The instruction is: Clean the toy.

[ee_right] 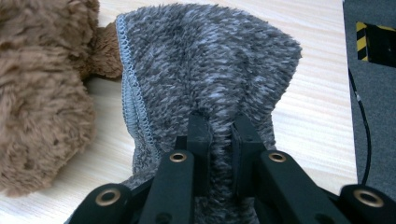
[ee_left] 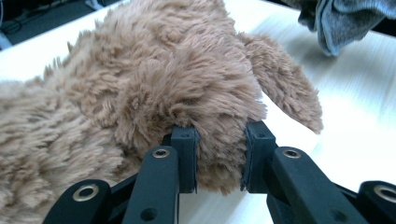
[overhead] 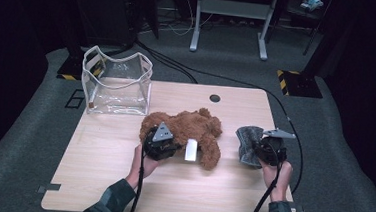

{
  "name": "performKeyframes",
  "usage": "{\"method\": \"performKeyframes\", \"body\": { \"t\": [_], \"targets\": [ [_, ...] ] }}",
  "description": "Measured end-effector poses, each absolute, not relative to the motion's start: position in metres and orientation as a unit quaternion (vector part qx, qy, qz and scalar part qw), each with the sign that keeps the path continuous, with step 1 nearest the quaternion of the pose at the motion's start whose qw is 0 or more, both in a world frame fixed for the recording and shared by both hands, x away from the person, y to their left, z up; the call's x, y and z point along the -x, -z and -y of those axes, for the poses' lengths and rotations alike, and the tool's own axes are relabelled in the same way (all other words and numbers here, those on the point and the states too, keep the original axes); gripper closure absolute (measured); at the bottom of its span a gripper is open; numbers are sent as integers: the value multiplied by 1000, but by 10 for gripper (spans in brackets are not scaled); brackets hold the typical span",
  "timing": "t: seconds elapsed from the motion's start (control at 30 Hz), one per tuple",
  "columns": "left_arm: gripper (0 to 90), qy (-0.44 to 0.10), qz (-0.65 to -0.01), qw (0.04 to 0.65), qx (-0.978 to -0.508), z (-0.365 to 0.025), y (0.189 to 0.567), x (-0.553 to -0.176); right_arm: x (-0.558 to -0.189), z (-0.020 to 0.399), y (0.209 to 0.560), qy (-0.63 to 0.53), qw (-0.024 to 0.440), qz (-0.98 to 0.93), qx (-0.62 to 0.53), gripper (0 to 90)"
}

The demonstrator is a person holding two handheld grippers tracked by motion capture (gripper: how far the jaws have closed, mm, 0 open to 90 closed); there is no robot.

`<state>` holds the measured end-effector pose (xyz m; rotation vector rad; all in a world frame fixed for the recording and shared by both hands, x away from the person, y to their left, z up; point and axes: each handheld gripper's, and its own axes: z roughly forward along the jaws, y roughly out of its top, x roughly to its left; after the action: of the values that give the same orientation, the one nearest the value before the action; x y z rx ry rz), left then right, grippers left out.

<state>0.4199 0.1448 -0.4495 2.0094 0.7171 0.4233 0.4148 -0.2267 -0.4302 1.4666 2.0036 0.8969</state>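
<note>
From above, the pale wooden table carries a clear plastic bag at its far left, a brown plush teddy bear at the middle with a white tag, and a grey fleece cloth at the right. The left gripper view adds that its jaws pinch a tuft of the bear's fur; the right gripper view shows narrow jaws clamping the cloth's fold.

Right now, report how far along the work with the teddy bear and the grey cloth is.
Done: both things are gripped. The left gripper pinches the brown teddy bear; the right gripper is shut on the grey cloth, lifted beside the bear. In hand: bringing the two together, it seems. Left: the bear lies bare on the table, and the clear bag at the back stands empty.
</note>
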Motion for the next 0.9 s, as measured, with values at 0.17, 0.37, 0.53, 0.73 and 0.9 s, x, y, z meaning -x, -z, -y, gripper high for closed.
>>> {"method": "performKeyframes", "body": {
  "t": [0.17,0.37,0.53,0.73,0.9],
  "targets": [
    [719,-166,-280,477,-816,-148,441,-424,-415,221,423,-336,252,-735,-532,811],
    [721,-165,-270,485,-815,-148,436,-426,-415,213,413,-342,259,-739,-519,811],
    [715,-164,-291,477,-813,-152,443,-432,-417,208,412,-342,258,-742,-515,810],
    [706,-162,-310,471,-810,-157,449,-437,-420,201,415,-343,255,-746,-511,810],
    [711,-166,-305,476,-808,-156,447,-437,-422,189,408,-355,255,-748,-499,811]
  ]
}}
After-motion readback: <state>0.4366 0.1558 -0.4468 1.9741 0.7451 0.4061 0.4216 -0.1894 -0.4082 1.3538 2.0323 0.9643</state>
